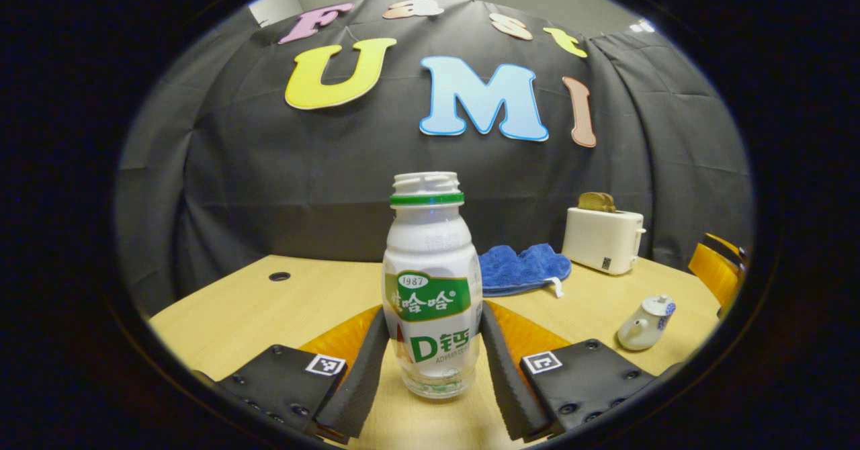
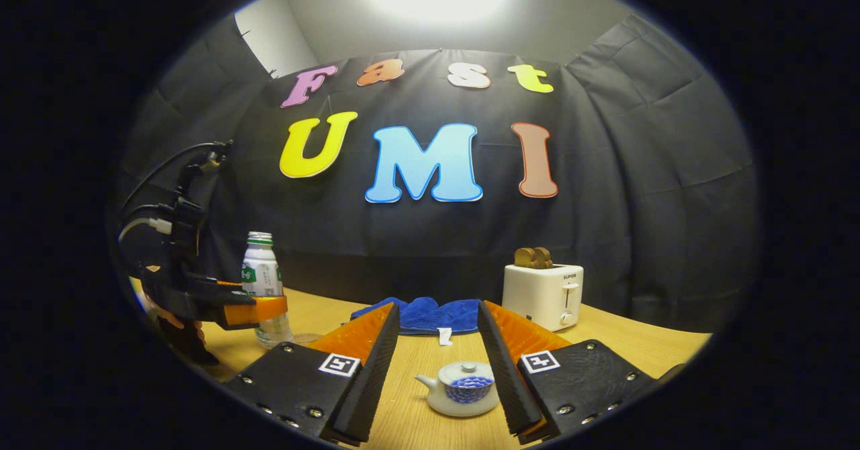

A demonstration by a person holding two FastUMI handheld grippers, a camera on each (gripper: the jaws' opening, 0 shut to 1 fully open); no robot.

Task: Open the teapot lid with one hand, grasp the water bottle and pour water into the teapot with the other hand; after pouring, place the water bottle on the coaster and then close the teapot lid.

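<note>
Left claw [image 1: 433, 369] straddling the water bottle [image 1: 432, 289] at lower centre of the left gripper view, fingers either side of the label and close against it, though true pressing contact hard to call from here. Bottle upright on the desk [image 1: 255, 309], cap off, neck open. Same pairing at the left edge of the right gripper view: bottle [image 2: 261, 282] standing, the other claw [image 2: 259, 310] wrapped round its lower half, a small disc on the desk just beside its base, perhaps the coaster, too small to tell.

Right claw [image 2: 437, 363] spread apart at bottom centre of the right gripper view, teapot [image 2: 462, 388] sitting between the two fingers and slightly beyond them, lid on, knob on top, spout to the left. Nothing gripped yet. Same teapot [image 1: 646, 324] at lower right of the left gripper view, well apart from the bottle. Blue cloth [image 2: 420, 316] and white toaster [image 2: 544, 295] behind, out of the way.

Step in hand, by the look of it: lid off first. Best approach: drop the right claw straight over the knob, centre it, pinch gently, lift vertically so the pot does not skid. Meanwhile, squeeze the bottle mid-body, firm but not crushing, and keep it level since the neck is open.
</note>
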